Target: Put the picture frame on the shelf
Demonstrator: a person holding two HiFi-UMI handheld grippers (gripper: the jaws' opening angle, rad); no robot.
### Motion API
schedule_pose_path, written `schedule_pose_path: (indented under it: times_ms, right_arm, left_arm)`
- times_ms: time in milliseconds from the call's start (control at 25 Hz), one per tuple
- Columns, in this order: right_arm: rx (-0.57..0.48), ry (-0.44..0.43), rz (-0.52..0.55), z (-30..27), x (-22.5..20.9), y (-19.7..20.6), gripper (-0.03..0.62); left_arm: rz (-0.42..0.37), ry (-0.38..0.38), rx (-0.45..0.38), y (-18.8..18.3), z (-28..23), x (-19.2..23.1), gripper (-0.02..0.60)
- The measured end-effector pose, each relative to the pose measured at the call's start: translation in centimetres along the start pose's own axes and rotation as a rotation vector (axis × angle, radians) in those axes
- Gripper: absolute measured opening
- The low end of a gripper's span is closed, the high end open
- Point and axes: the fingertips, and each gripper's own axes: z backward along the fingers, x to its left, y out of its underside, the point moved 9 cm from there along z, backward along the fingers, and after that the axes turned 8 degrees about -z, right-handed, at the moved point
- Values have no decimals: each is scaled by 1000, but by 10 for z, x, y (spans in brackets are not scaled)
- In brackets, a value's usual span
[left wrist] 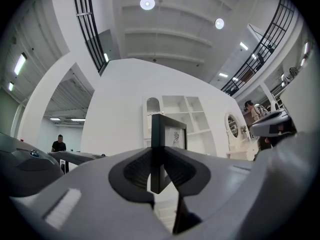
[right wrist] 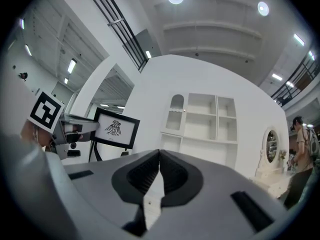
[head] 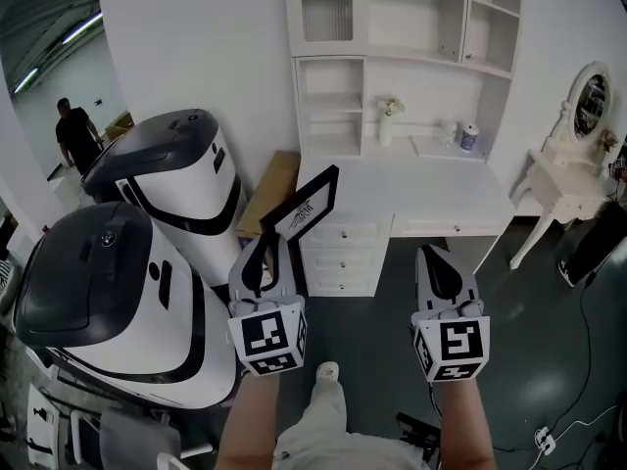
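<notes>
My left gripper (head: 269, 251) is shut on the lower edge of a black picture frame (head: 310, 204), which holds a white print with a bird emblem and stands tilted over the drawers. In the left gripper view the frame (left wrist: 169, 134) shows edge-on, clamped between the pads of the left gripper (left wrist: 158, 159). The white shelf unit (head: 404, 62) rises ahead above a white desk (head: 431, 189). My right gripper (head: 437, 267) hangs to the right, shut and empty. In the right gripper view the jaws of that gripper (right wrist: 160, 158) meet, with the frame (right wrist: 116, 129) at left and the shelf unit (right wrist: 210, 120) ahead.
Two big white-and-black machines (head: 108, 302) (head: 181, 169) stand close on the left. A cardboard sheet (head: 276, 186) leans beside the desk. A vase (head: 389, 123) and a jar (head: 469, 137) sit on the desk's lower shelf. A mirrored dressing table (head: 578, 160) stands right. A person (head: 74, 135) is far back left.
</notes>
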Motion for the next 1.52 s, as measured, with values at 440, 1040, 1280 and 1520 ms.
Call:
schedule_pose_path:
  times_ms: [440,1040,1280,1520]
  right_arm:
    - [30,39,21,-107,-26,14,9]
    - [64,82,38,-267,-39,31,9]
    - [54,109,52,-309,-57,28,9]
    - [44,102,45,-341,-76,29,9]
  left_arm:
    - [38,10,-19,32,-119,18,80]
    - [96,15,-10,85,-274,71,80]
    - [83,13,-12,94,-313,75,80]
    - [54,21,-11,98,-347,67,80]
